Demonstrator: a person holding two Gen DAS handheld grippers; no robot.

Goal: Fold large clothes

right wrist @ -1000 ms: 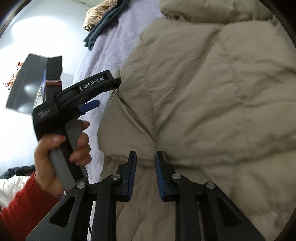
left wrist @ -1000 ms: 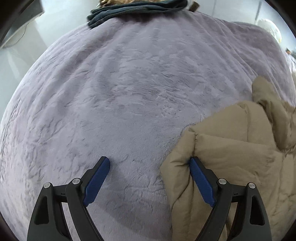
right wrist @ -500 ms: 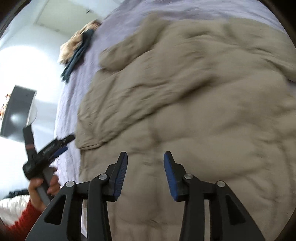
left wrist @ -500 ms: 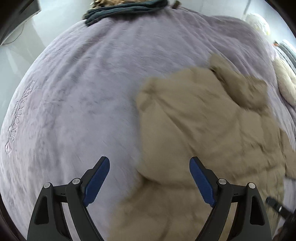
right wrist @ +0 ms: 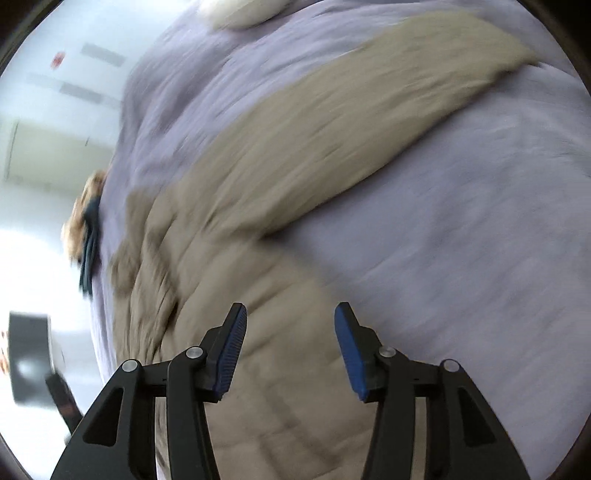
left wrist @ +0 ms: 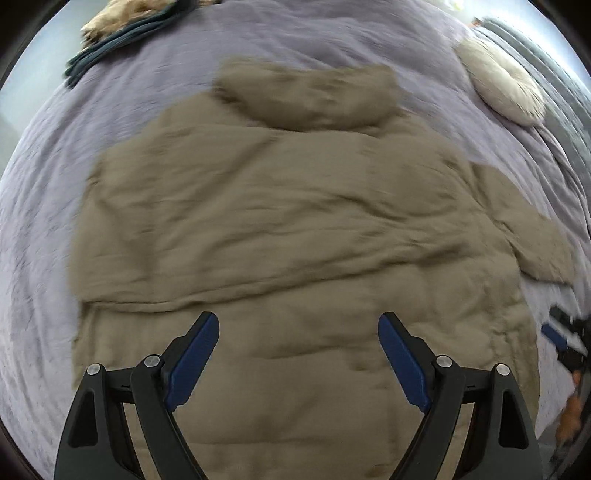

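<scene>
Left gripper [left wrist: 298,347] is hanging over a tan puffer jacket [left wrist: 288,229], jaws standing wide, nothing between the blue pads [left wrist: 192,363]. Jacket is lying spread on a lilac bedspread [left wrist: 44,192], hood [left wrist: 306,94] at far end. Dark folded clothes [left wrist: 110,33] are sitting top left, cream cushion [left wrist: 506,86] top right. View is blurring.

lavender bedspread [left wrist: 332,48], cream pillow [left wrist: 506,88], dark folded clothes [left wrist: 110,48]

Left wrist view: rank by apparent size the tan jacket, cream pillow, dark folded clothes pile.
1. Tan jacket, by far the largest, filling most of the frame.
2-3. Cream pillow and dark folded clothes pile: look similar; both sit far off at the warped edge, so no ranking.
</scene>
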